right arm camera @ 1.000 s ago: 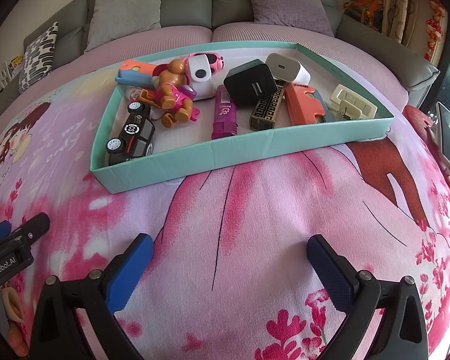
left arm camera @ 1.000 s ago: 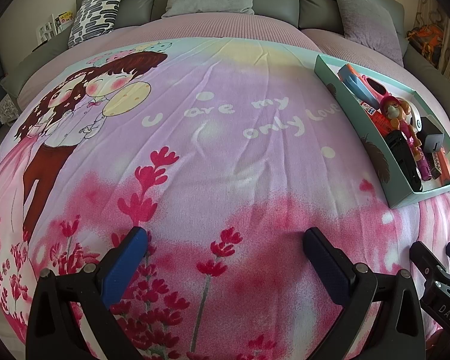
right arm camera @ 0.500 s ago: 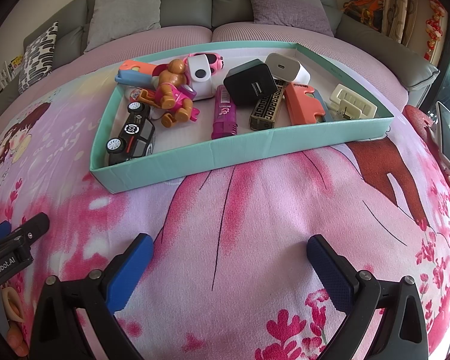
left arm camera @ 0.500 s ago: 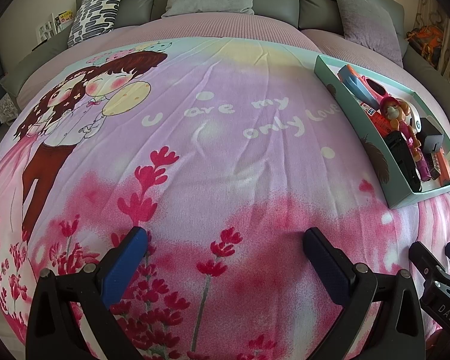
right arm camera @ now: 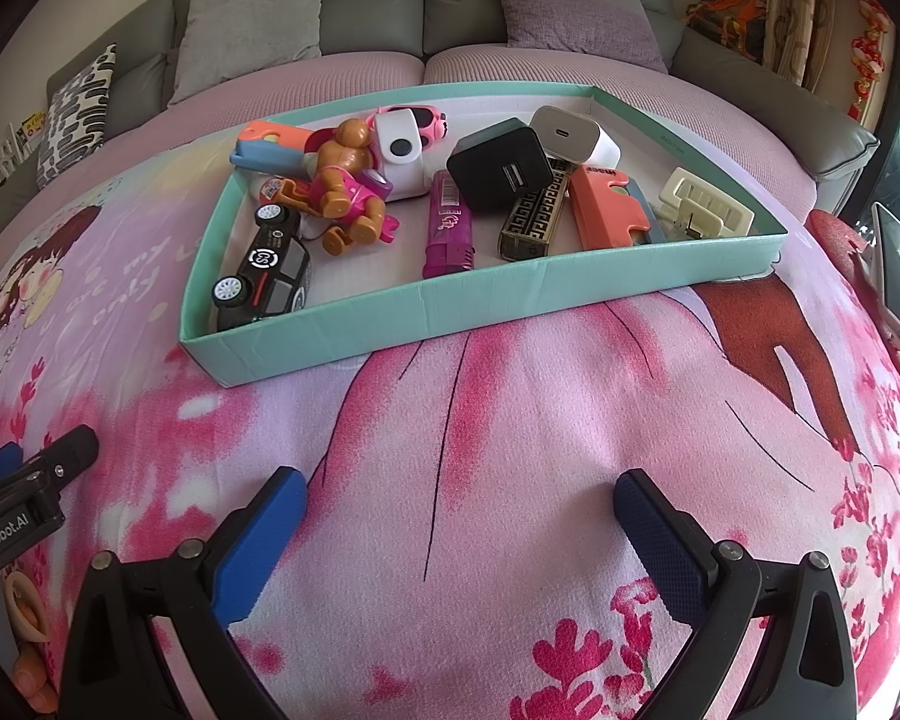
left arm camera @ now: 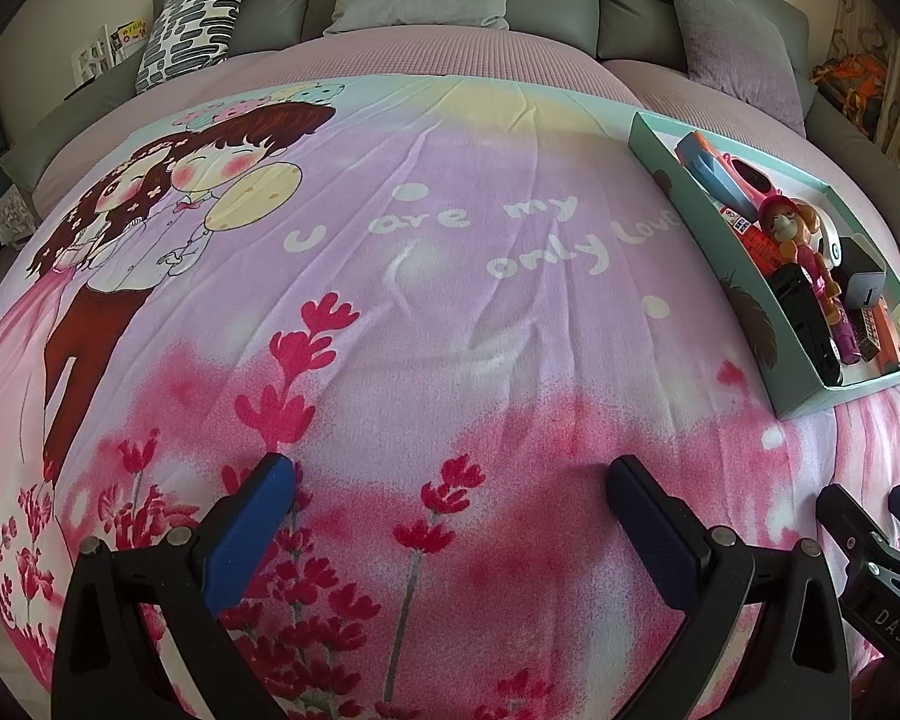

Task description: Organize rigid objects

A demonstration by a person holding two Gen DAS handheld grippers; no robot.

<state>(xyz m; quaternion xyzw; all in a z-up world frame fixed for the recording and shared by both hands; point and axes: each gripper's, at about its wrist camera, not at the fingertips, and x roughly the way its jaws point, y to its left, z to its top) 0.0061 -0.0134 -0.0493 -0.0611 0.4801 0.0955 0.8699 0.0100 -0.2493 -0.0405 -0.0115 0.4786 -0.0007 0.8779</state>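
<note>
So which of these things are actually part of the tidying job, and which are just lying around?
Part of the job:
teal tray
toy car
dog figure
black charger
purple lighter
both open tools, left tool and right tool

Just lying about:
printed blanket
grey cushion
patterned pillow

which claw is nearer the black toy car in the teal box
Right. The right claw faces the teal box, with the black toy car ahead and slightly left. The left claw sits further left, the car far off to its right.
</note>
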